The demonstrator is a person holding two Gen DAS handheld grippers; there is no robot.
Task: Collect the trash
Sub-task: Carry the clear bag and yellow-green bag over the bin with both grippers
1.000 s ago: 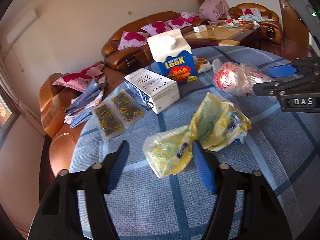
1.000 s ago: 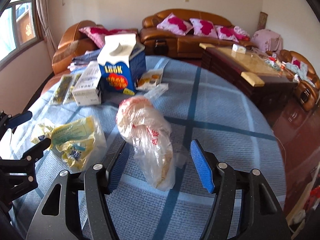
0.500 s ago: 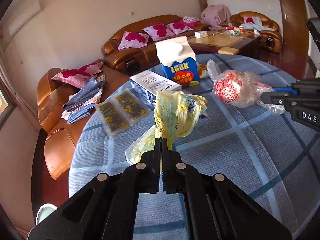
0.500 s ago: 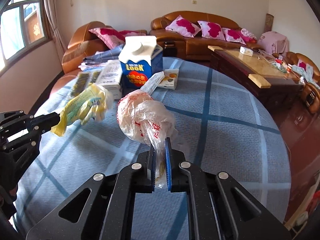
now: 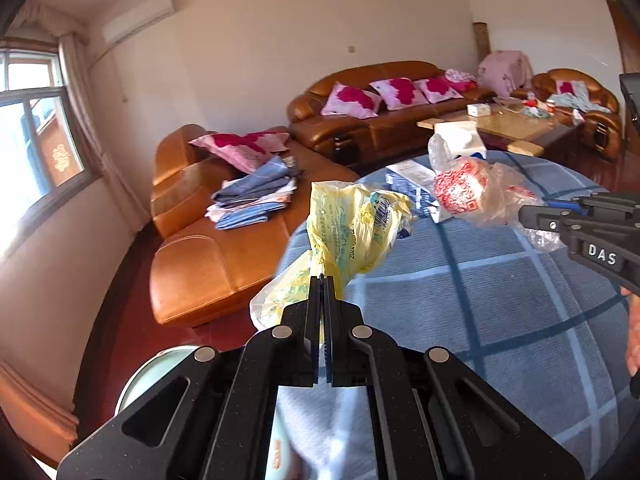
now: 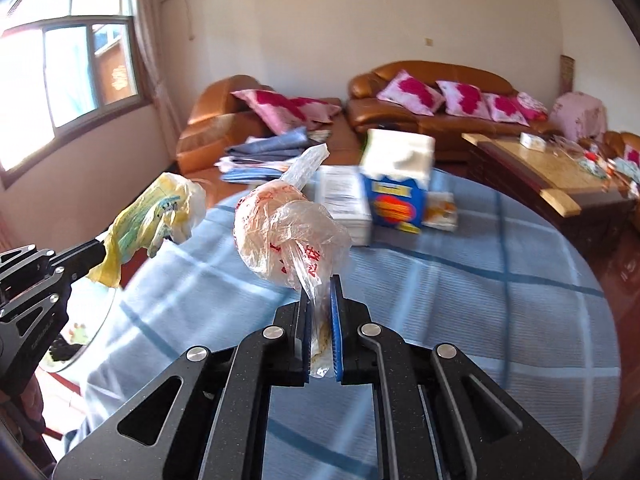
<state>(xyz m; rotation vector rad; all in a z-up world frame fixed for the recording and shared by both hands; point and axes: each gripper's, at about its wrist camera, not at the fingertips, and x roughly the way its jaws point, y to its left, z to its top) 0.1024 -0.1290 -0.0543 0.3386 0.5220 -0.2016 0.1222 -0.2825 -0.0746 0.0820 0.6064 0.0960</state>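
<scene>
My left gripper (image 5: 322, 280) is shut on a crumpled yellow plastic bag (image 5: 352, 228), which hangs in the air over the table's left edge; the same bag (image 6: 152, 216) shows at the left of the right wrist view. My right gripper (image 6: 320, 284) is shut on a clear plastic bag with red print (image 6: 284, 236), lifted above the blue checked tablecloth (image 6: 460, 312). That bag (image 5: 472, 196) and the right gripper (image 5: 532, 214) also appear at the right of the left wrist view.
A blue and white milk carton (image 6: 396, 188), a white box (image 6: 344, 200) and a small snack packet (image 6: 440, 210) stand at the table's far side. A pale green round bin (image 5: 160, 372) sits on the floor left of the table. Brown leather sofas (image 5: 224, 248) lie beyond.
Both grippers closed on their bags, the left on the yellow one and the right on the clear one, then lifted them off the table and swung left toward its edge.
</scene>
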